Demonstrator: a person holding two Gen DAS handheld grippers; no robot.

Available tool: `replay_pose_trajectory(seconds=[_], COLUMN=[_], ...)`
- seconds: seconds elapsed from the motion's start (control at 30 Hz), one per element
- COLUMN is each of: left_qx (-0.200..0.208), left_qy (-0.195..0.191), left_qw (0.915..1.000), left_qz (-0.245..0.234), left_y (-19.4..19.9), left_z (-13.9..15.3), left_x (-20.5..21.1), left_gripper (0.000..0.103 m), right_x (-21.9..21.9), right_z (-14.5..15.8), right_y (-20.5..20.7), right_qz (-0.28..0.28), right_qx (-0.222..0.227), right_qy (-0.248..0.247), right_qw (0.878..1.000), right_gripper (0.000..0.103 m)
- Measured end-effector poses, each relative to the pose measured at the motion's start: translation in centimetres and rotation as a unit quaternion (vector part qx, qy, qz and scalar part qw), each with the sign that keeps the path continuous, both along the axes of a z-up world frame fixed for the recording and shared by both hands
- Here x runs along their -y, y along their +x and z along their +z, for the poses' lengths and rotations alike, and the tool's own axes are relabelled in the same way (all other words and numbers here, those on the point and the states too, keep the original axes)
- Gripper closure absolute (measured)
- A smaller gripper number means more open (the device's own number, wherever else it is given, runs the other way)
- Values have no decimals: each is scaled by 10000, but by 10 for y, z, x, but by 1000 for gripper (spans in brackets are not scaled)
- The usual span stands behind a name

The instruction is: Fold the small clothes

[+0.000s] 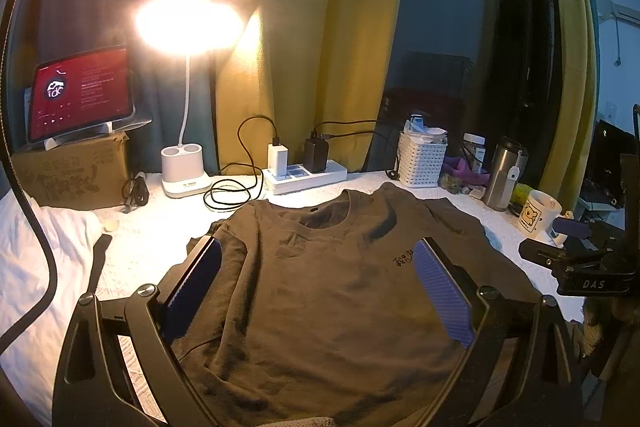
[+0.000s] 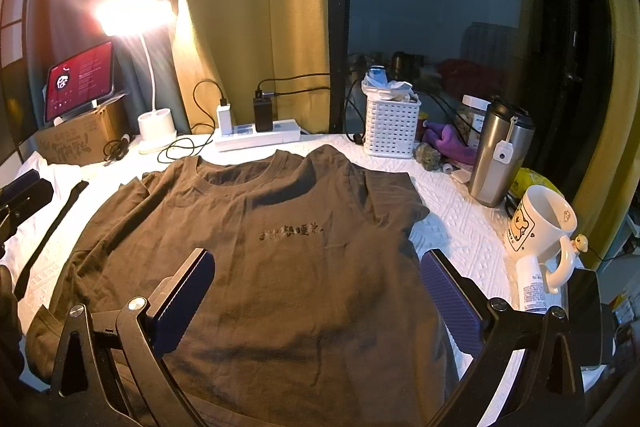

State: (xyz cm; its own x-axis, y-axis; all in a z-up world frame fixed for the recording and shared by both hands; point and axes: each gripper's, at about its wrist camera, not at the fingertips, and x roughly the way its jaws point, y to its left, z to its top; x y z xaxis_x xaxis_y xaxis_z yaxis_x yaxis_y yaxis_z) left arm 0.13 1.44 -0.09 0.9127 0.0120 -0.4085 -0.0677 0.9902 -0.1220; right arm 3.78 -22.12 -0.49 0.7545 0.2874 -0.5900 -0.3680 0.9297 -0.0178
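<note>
A dark brown T-shirt (image 1: 320, 291) lies spread flat, front up, on a white quilted cover (image 1: 136, 251), collar toward the far side. It also shows in the right wrist view (image 2: 280, 267) with small dark lettering on the chest. My left gripper (image 1: 318, 251) is open and empty, hovering over the shirt's left half. My right gripper (image 2: 316, 259) is open and empty over the shirt's right half; it also shows at the right edge of the left wrist view (image 1: 576, 259).
Along the far edge stand a cardboard box with a tablet (image 1: 80, 95), a lit desk lamp (image 1: 186, 179), a power strip with chargers and cables (image 1: 304, 175), a white basket (image 2: 390, 127), a steel tumbler (image 2: 498, 155) and a white mug (image 2: 540, 223). White cloth (image 1: 40, 267) lies left.
</note>
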Motion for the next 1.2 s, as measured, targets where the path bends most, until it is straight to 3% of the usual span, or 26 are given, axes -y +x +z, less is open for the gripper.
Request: replay_pose_trajectory(seconds=[1.2], left_qx=[-4], left_qy=[5], left_qw=[10000], left_qz=[12], left_y=[0], left_z=[-1], left_x=[2], left_gripper=[7], right_x=[-3], right_z=[-6], right_y=[3], right_qz=[4], right_qx=[-44], right_qy=[-23], right_qw=[10000], right_gripper=[0])
